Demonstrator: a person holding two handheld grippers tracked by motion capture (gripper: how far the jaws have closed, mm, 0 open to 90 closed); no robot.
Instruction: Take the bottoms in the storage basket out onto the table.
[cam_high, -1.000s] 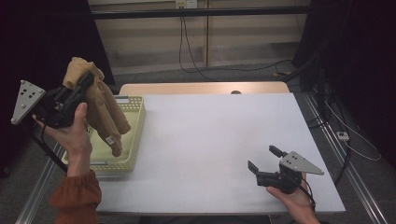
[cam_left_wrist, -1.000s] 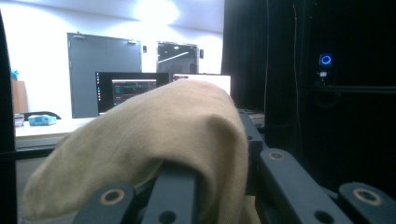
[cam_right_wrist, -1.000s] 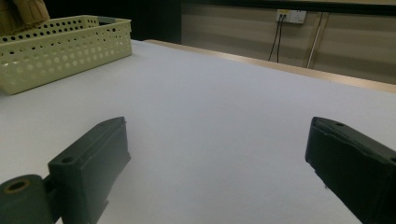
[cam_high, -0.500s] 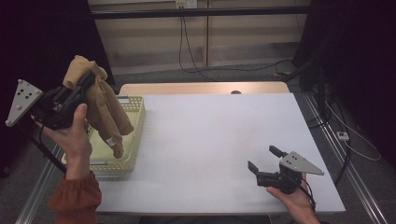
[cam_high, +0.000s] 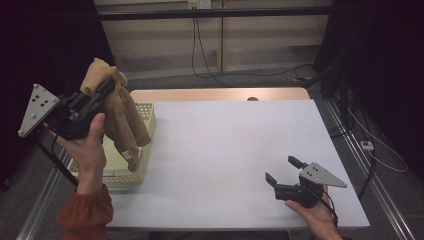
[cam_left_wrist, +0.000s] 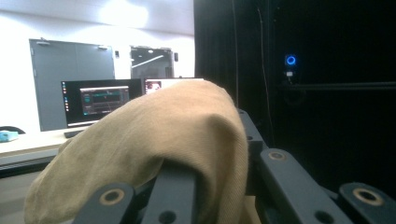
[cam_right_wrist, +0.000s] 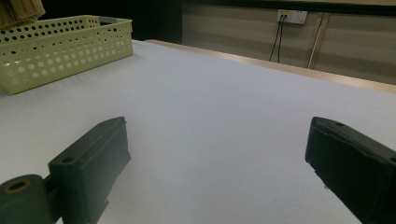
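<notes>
A tan cloth garment (cam_high: 117, 112) hangs from my left gripper (cam_high: 102, 92), which is shut on its upper part and held up over the pale yellow perforated basket (cam_high: 145, 117) at the table's left edge. In the left gripper view the tan garment (cam_left_wrist: 154, 144) drapes over the black jaws and hides their tips. My right gripper (cam_high: 281, 174) rests low near the front right of the white table (cam_high: 230, 145), its jaws open. In the right gripper view the gripper (cam_right_wrist: 217, 154) has nothing between its wide-spread jaws, and the basket (cam_right_wrist: 56, 51) stands far off at the left.
A wooden strip (cam_high: 220, 94) runs along the table's far edge. Cables (cam_high: 235, 70) trail on the floor behind it. Metal rails (cam_high: 372, 185) border the table on the right. Monitors (cam_left_wrist: 100, 100) on a desk appear far off in the left gripper view.
My left gripper has shifted a little to the left and slightly up with the garment hanging from it. The right gripper has stayed where it was.
</notes>
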